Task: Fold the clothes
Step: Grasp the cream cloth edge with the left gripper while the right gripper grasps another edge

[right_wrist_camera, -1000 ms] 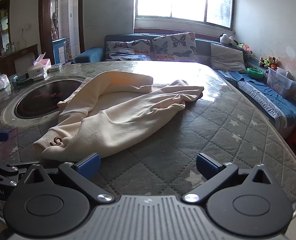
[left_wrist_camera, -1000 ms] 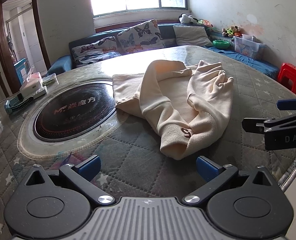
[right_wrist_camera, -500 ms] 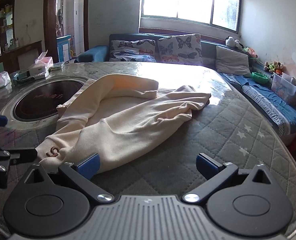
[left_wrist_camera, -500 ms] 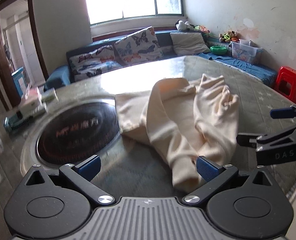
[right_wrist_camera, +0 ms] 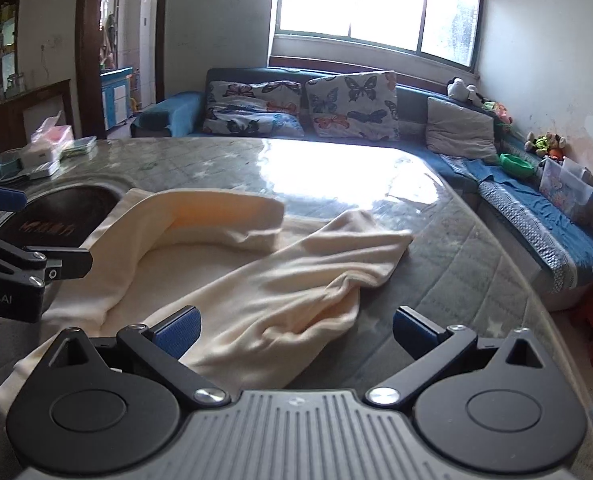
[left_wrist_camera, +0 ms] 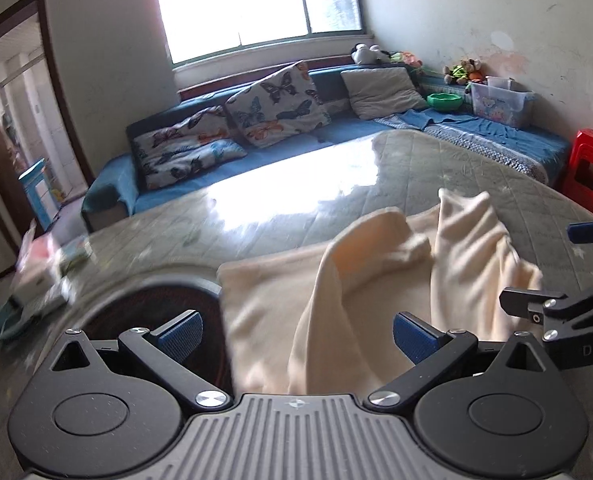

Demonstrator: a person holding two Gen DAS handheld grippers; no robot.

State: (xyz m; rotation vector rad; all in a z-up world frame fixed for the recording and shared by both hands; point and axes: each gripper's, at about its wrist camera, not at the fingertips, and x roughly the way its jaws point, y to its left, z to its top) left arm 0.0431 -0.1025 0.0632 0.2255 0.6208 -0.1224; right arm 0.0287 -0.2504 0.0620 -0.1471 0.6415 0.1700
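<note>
A cream garment point(left_wrist_camera: 376, 292) lies crumpled on the quilted table point(left_wrist_camera: 336, 192), loosely heaped with a raised fold. In the right wrist view the garment point(right_wrist_camera: 256, 280) spreads from the left edge toward the middle. My left gripper point(left_wrist_camera: 296, 336) is open and hovers over the garment's near end, touching nothing. My right gripper point(right_wrist_camera: 294, 332) is open, with the cloth between and below its jaws. The right gripper shows at the right edge of the left wrist view point(left_wrist_camera: 568, 312). The left gripper shows at the left edge of the right wrist view point(right_wrist_camera: 16, 272).
A round black cooktop point(right_wrist_camera: 60, 216) is set into the table at the left. A tissue box and small items point(right_wrist_camera: 44, 148) stand at the far left. A blue sofa with butterfly cushions point(right_wrist_camera: 304, 108) lies behind. A red stool point(left_wrist_camera: 592, 164) stands at the right.
Both grippers have moved forward over the garment's near end, which is now under them. The left view has tilted upward. Both stay open.
</note>
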